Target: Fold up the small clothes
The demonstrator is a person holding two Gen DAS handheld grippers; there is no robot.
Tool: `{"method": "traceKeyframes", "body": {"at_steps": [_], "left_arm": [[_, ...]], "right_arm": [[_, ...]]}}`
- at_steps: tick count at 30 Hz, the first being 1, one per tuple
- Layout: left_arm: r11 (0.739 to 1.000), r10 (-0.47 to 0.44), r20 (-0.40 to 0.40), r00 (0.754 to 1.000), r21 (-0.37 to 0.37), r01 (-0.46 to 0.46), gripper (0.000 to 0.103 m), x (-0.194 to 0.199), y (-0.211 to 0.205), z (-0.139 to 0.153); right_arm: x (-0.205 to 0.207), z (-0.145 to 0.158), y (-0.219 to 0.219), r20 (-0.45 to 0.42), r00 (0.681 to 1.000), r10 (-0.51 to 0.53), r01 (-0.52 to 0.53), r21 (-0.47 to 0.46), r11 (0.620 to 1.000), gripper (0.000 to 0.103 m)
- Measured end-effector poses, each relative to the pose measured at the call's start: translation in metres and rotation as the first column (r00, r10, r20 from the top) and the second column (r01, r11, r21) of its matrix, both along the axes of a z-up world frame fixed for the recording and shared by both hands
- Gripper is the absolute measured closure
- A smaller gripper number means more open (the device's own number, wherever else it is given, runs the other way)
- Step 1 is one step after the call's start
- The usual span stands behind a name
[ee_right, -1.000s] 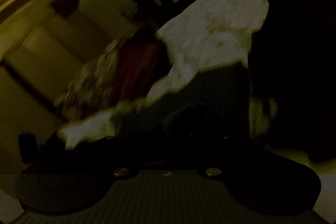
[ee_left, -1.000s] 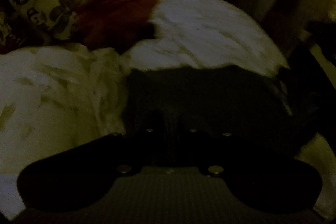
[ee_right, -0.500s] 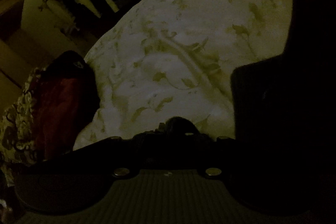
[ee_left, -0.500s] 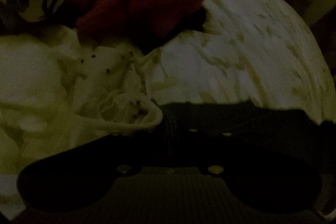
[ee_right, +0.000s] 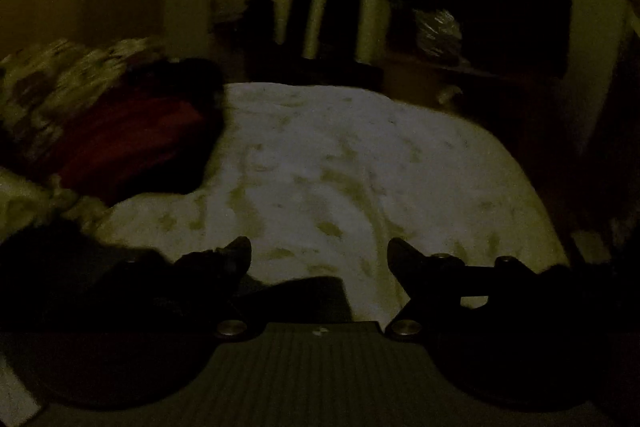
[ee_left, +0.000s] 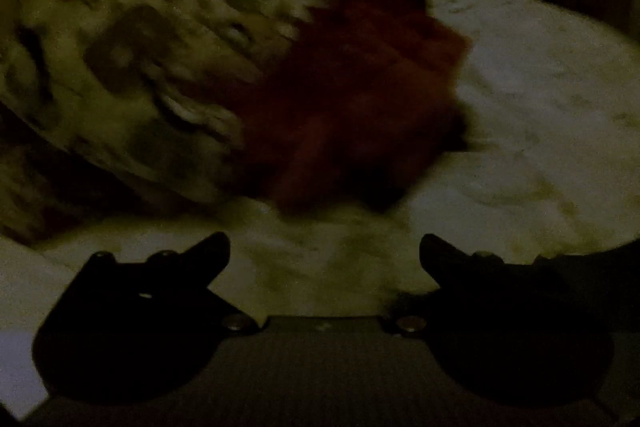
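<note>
The scene is very dark. A dark garment (ee_right: 308, 297) lies on the pale bed cover (ee_right: 360, 167) just under my right gripper (ee_right: 320, 255), which is open and empty above it. The garment's edge also shows at the right of the left wrist view (ee_left: 592, 275). My left gripper (ee_left: 325, 247) is open and empty over the pale cover (ee_left: 540, 87). A red garment (ee_left: 360, 99) lies ahead of it, and shows at left in the right wrist view (ee_right: 120, 143).
A patterned cloth pile (ee_left: 152, 67) lies left of the red garment and shows in the right wrist view (ee_right: 52, 83). Dark furniture and shelves (ee_right: 480, 19) stand beyond the bed's far edge.
Both grippers were shut on the dark garment and are now open. Both have pulled back and up, and the garment lies low on the bed.
</note>
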State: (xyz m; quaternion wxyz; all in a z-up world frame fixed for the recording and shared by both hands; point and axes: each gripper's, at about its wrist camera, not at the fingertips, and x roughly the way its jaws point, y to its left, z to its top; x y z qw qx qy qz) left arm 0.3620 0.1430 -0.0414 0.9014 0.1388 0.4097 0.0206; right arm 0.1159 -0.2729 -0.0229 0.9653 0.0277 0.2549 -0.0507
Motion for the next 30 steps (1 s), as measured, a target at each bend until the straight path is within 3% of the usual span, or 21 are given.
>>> {"method": "traceKeyframes", "body": {"at_steps": [3,4,6,8,14,15,17,18,19,20,22,25,27,29,30], "left_arm": [[0.987,-0.067,-0.066,0.996,-0.152,0.056,0.000,-0.006,0.009,0.005],[0.983,-0.088,-0.071,0.994,-0.169,0.075,0.000,-0.009,0.008,0.002],[0.983,-0.146,-0.071,0.987,-0.124,0.137,0.000,-0.014,0.000,-0.005],[0.978,-0.207,-0.079,0.975,-0.028,0.205,0.000,-0.012,-0.017,-0.018],[0.910,-0.399,-0.168,0.901,0.044,0.411,0.000,0.000,-0.051,-0.062],[0.904,-0.405,-0.176,0.897,0.072,0.422,0.003,0.000,-0.057,-0.068],[0.903,-0.396,-0.205,0.895,0.088,0.420,0.045,0.001,-0.062,-0.080],[0.909,-0.394,-0.238,0.888,0.038,0.414,0.089,0.005,-0.062,-0.084],[0.919,-0.388,-0.270,0.881,-0.039,0.393,0.093,0.009,-0.058,-0.086],[0.927,-0.374,-0.275,0.886,-0.078,0.367,0.093,0.011,-0.054,-0.087],[0.937,-0.347,-0.261,0.901,-0.077,0.339,0.094,0.016,-0.050,-0.087],[0.957,-0.291,-0.268,0.919,-0.105,0.272,0.093,0.028,-0.042,-0.091],[0.960,-0.278,-0.288,0.916,-0.102,0.260,0.093,0.032,-0.042,-0.098],[0.963,-0.270,-0.269,0.925,-0.055,0.266,0.083,0.025,-0.048,-0.098],[0.965,-0.261,-0.256,0.931,-0.035,0.261,0.062,0.023,-0.049,-0.094]], "right_arm": [[0.003,-0.005,0.007,-0.047,0.996,0.072,-0.070,0.044,0.997,0.000],[0.003,-0.008,0.010,-0.061,0.994,0.091,-0.089,0.041,0.995,0.000],[0.013,-0.021,0.012,-0.094,0.993,0.070,-0.074,-0.033,0.997,0.000],[0.029,-0.036,0.003,-0.134,0.990,0.051,-0.060,-0.066,0.996,0.000],[0.061,-0.062,-0.024,-0.210,0.974,0.082,-0.066,0.081,0.995,0.006],[0.067,-0.066,-0.029,-0.220,0.973,0.076,-0.056,0.094,0.994,0.006],[0.076,-0.076,-0.034,-0.261,0.962,0.084,-0.049,0.137,0.989,0.007],[0.081,-0.080,-0.033,-0.281,0.956,0.084,-0.041,0.155,0.987,0.045],[0.079,-0.083,-0.032,-0.286,0.954,0.096,-0.043,0.184,0.982,0.088],[0.078,-0.083,-0.033,-0.278,0.954,0.113,-0.052,0.219,0.974,0.089],[0.072,-0.078,-0.034,-0.246,0.966,0.079,-0.028,0.204,0.978,0.091],[0.072,-0.079,-0.053,-0.236,0.967,-0.101,0.153,0.214,0.965,0.092],[0.077,-0.087,-0.056,-0.278,0.952,-0.127,0.188,0.206,0.960,0.091],[0.084,-0.095,-0.048,-0.334,0.939,-0.080,0.149,0.187,0.971,0.085],[0.085,-0.095,-0.042,-0.351,0.934,-0.066,0.132,0.169,0.977,0.078]]}}
